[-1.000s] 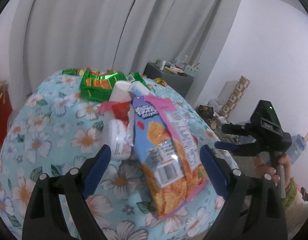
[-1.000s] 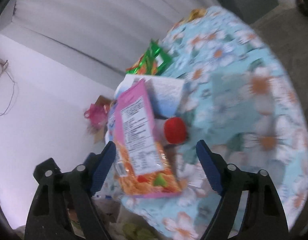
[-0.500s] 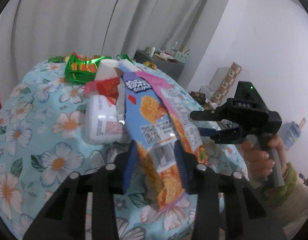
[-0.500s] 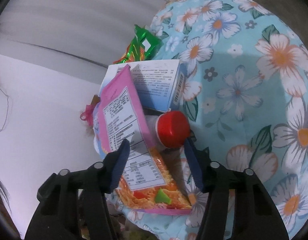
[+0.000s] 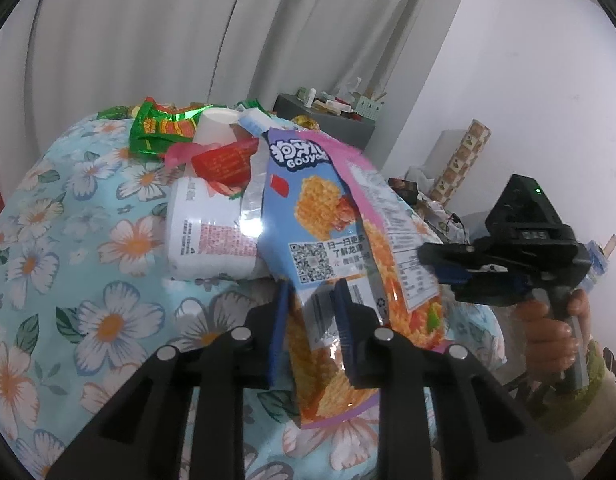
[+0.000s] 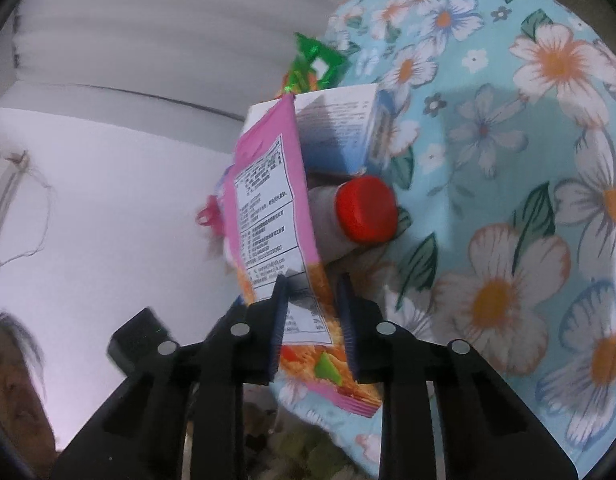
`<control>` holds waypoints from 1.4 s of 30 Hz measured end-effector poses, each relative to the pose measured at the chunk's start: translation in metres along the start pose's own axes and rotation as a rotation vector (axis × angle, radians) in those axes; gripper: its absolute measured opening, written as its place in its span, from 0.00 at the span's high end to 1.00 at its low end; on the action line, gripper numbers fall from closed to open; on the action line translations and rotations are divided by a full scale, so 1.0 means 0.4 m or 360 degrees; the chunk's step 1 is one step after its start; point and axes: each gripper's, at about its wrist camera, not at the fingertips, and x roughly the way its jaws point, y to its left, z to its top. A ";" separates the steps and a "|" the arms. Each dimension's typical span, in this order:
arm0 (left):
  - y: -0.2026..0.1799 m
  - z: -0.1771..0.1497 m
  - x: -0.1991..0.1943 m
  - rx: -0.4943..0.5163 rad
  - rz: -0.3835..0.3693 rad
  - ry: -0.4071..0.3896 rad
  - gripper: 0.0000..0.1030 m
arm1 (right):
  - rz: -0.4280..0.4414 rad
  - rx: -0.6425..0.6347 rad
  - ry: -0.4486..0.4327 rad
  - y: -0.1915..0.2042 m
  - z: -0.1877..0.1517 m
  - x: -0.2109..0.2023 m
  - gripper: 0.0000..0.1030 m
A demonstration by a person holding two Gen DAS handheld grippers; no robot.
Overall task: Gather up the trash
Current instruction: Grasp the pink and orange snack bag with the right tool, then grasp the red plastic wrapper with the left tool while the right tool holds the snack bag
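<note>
Snack bag: the pink-and-blue foil snack bag [image 5: 340, 264] is propped on a white plastic bottle [image 5: 207, 236], its lower end overhanging the floral-clothed desk [image 5: 87, 280].
Left tongs [image 5: 310, 320]: closing on the bag's lower part, which is between the jaws.
Right tongs [image 6: 312, 320]: closing on the same bag from its label side, so the limp bag is supported at both sides.

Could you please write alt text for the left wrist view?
The left gripper is closing on a blue-and-pink snack bag atop trash piled on a floral tablecloth. The right gripper, held in a hand, reaches the bag from the right.
</note>
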 end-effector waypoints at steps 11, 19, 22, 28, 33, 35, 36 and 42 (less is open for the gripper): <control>-0.033 -0.016 0.020 0.0107 0.0029 0.0047 0.78 | -0.0003 -0.0137 0.0017 0.035 -0.042 0.010 0.84; -0.023 0.019 -0.037 0.0115 0.0035 -0.0049 0.78 | 0.0082 -0.0140 -0.0104 0.023 -0.033 -0.039 0.99; -0.002 0.061 -0.066 0.0104 0.0061 -0.0146 0.78 | 0.0101 -0.0149 -0.0170 0.021 -0.034 -0.073 0.99; 0.093 0.163 -0.048 -0.0097 0.0170 -0.0150 0.63 | 0.0105 -0.0100 -0.0257 -0.003 -0.013 -0.122 0.99; 0.211 0.241 0.023 -0.0450 0.0043 0.0009 0.56 | 0.0116 -0.0059 -0.0275 -0.030 -0.011 -0.140 0.99; 0.244 0.260 0.058 -0.0597 -0.0070 0.0098 0.55 | 0.0122 -0.0045 -0.0277 -0.035 -0.007 -0.142 0.99; 0.254 0.267 0.073 -0.0644 -0.0111 0.0133 0.55 | 0.0127 -0.0035 -0.0279 -0.041 -0.004 -0.142 0.99; 0.252 0.289 0.147 -0.0672 -0.0101 0.0284 0.55 | 0.0167 0.0006 -0.0294 -0.064 -0.006 -0.164 0.99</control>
